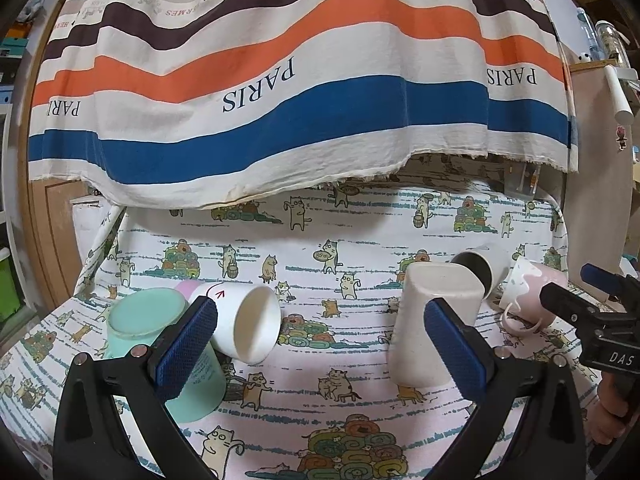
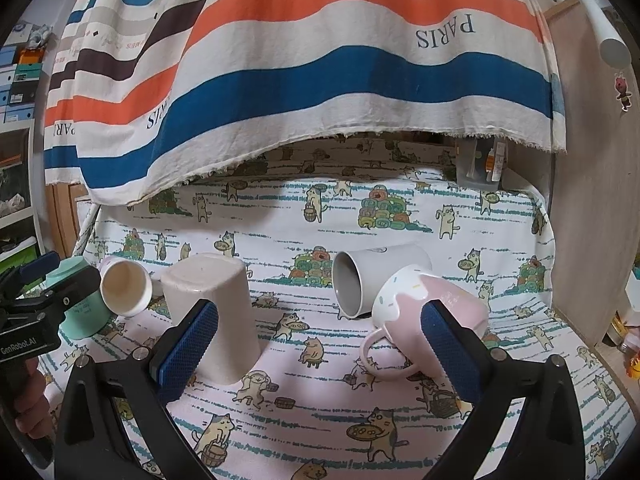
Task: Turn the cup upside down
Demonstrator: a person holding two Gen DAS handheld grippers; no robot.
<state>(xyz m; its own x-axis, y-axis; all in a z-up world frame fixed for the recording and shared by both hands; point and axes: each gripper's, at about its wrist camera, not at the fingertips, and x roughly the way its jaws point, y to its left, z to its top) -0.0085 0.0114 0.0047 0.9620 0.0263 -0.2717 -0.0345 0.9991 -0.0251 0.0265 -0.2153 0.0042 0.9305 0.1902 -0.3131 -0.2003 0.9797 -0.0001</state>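
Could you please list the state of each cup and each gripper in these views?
Mint cup: upside down, base up.
White cup: on its side, mouth showing.
Cream cup: upside down.
Grey-lined mug: on its side, empty.
Pink mug: tipped, rim down on the cloth, handle forward.
Left gripper: open, holding nothing.
Right gripper: open, holding nothing.

We see a table covered by a cat-print cloth (image 2: 320,408), and five cups rest directly on it. At the left a mint cup (image 1: 160,320) and a cream tumbler (image 2: 212,312) stand upside down with a white cup (image 1: 252,324) on its side between them. At the right, a grey-lined white mug (image 2: 376,280) and a pink mug (image 2: 432,312) lie on their sides, touching.
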